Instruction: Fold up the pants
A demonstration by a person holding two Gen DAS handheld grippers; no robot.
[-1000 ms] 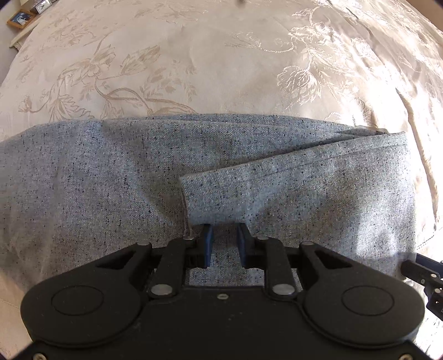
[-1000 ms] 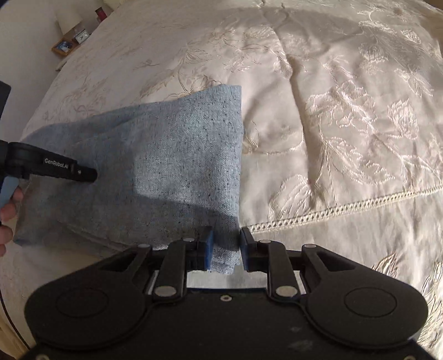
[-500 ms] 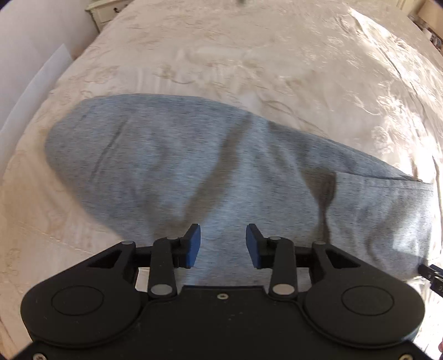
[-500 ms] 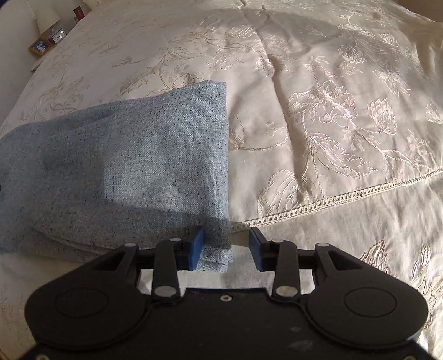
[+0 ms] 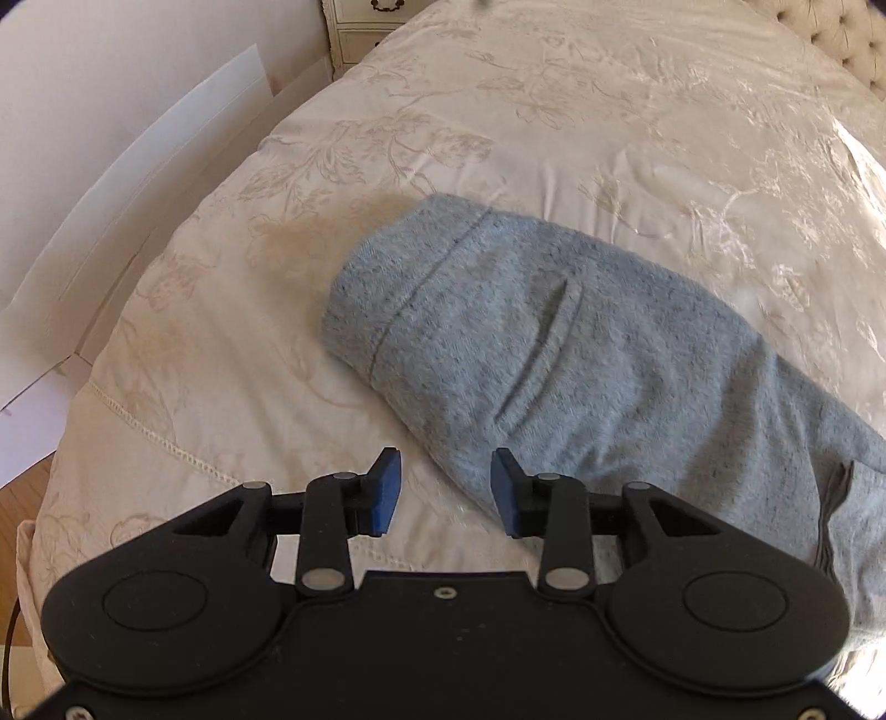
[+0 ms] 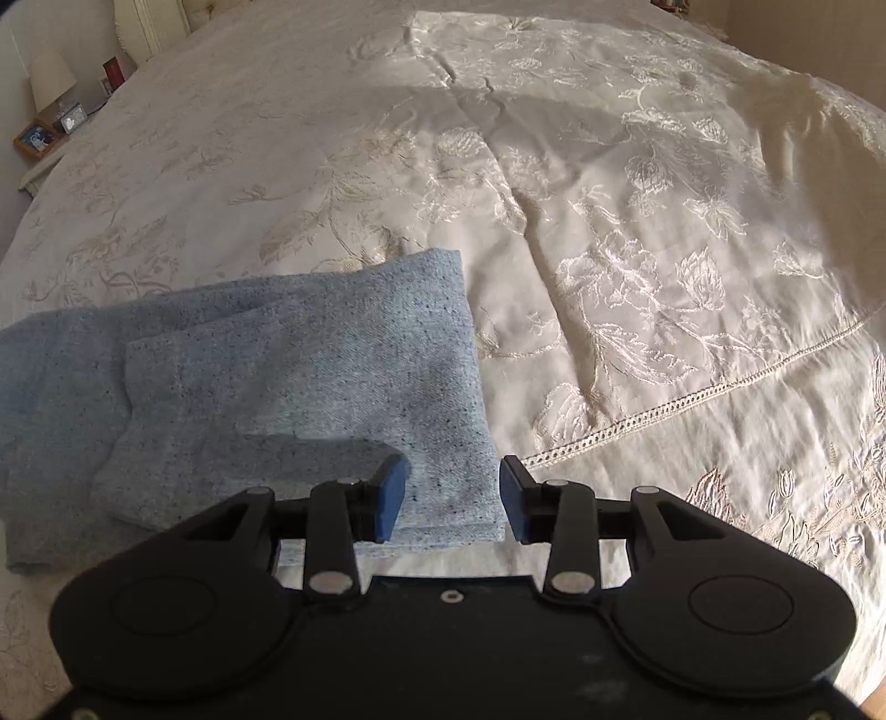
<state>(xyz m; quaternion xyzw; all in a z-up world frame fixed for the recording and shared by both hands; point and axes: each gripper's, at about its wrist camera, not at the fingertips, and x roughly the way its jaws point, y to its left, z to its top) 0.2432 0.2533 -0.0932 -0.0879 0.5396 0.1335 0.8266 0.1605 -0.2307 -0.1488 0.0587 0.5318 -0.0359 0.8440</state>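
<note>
Grey flecked pants (image 5: pixel 554 354) lie folded on a cream embroidered bedspread (image 5: pixel 498 111). In the left wrist view the waistband end with its pocket slit points up and left. My left gripper (image 5: pixel 446 490) hovers open above the pants' near edge, nothing between its blue pads. In the right wrist view the folded leg end of the pants (image 6: pixel 310 376) lies at lower left, one layer over another. My right gripper (image 6: pixel 451 501) hangs open above the near right corner of that fold, its pads clear of the cloth.
The bed's left edge (image 5: pixel 72 421) drops to a wooden floor, with white boards (image 5: pixel 138 166) leaning on the wall and a cream dresser (image 5: pixel 360 27) beyond. A nightstand with a lamp (image 6: pixel 52 83) and picture frames stands far left in the right wrist view.
Both grippers have opened and let go of the cloth. The left one has swung along the pants from the leg end to the waistband end. The right one has lifted a little.
</note>
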